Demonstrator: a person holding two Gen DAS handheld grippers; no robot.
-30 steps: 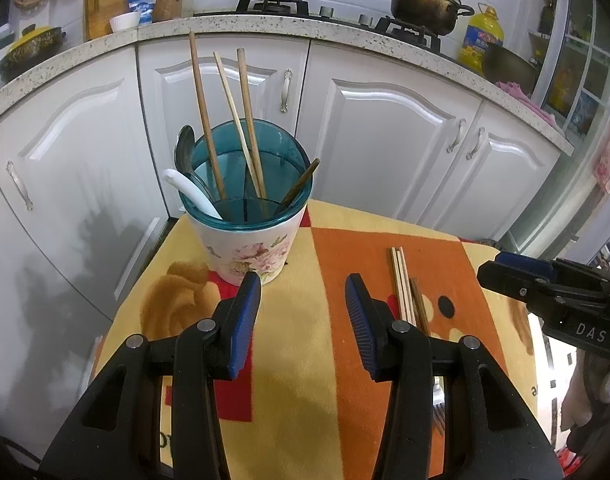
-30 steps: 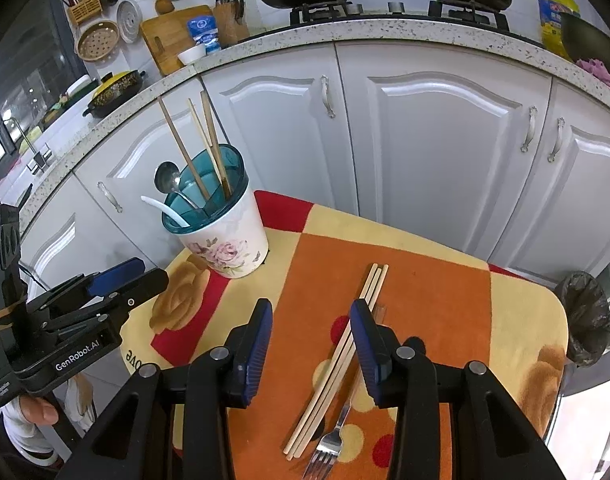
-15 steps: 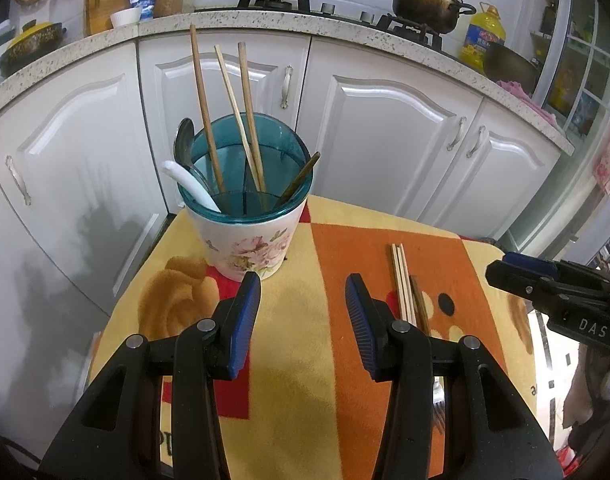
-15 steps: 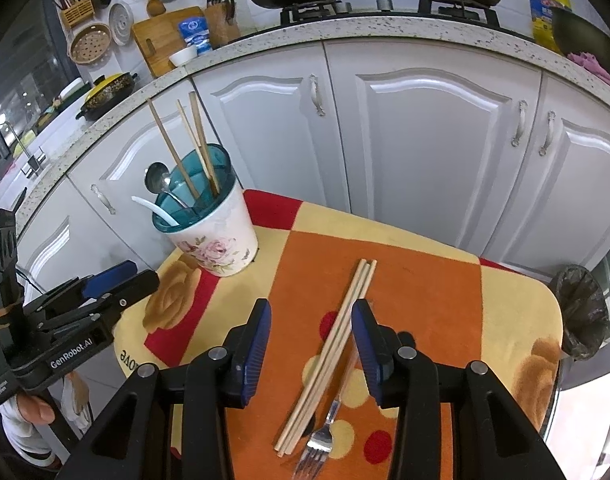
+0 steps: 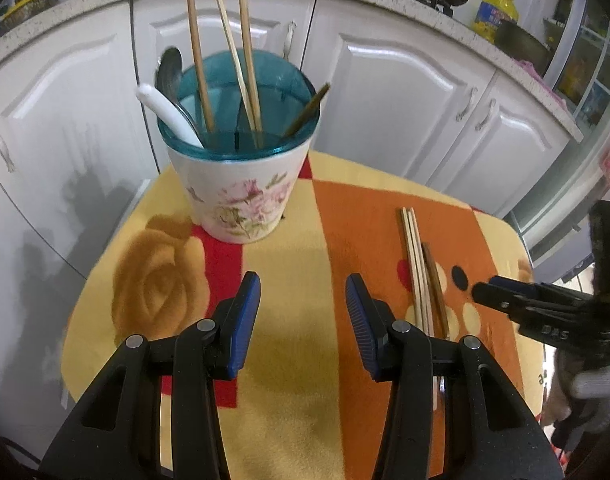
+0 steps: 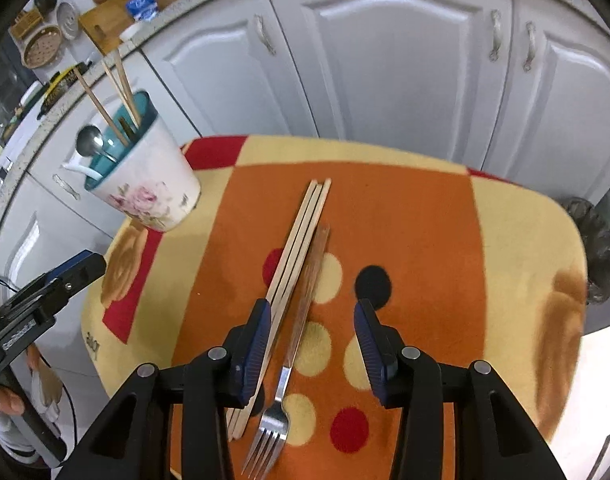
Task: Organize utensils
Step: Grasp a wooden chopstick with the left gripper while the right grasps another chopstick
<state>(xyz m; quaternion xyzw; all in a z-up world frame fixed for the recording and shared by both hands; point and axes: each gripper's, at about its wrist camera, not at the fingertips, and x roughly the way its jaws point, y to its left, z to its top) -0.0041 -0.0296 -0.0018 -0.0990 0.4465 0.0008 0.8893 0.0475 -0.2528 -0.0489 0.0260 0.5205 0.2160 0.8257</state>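
Note:
A floral cup with a teal liner stands at the back left of the cloth-covered table; it holds chopsticks and two spoons. My left gripper hovers open in front of it, with nothing between its fingers. Pale chopsticks lie side by side on the orange patch, with a wooden-handled fork just to their right. My right gripper is open just above them, straddling the fork handle with its left finger over the chopsticks. The cup stands at the left in the right wrist view. In the left wrist view the right gripper reaches in from the right beside the chopsticks.
White cabinet doors curve close behind the table. A dark bin stands off its right edge. The counter above carries pots, an oil bottle and a cutting board. A gloved hand holds the right gripper.
My right gripper has dropped toward the chopsticks and fork, which now look larger and lie under its fingers. My left gripper has sunk slightly toward the table; the cup looks nearer.

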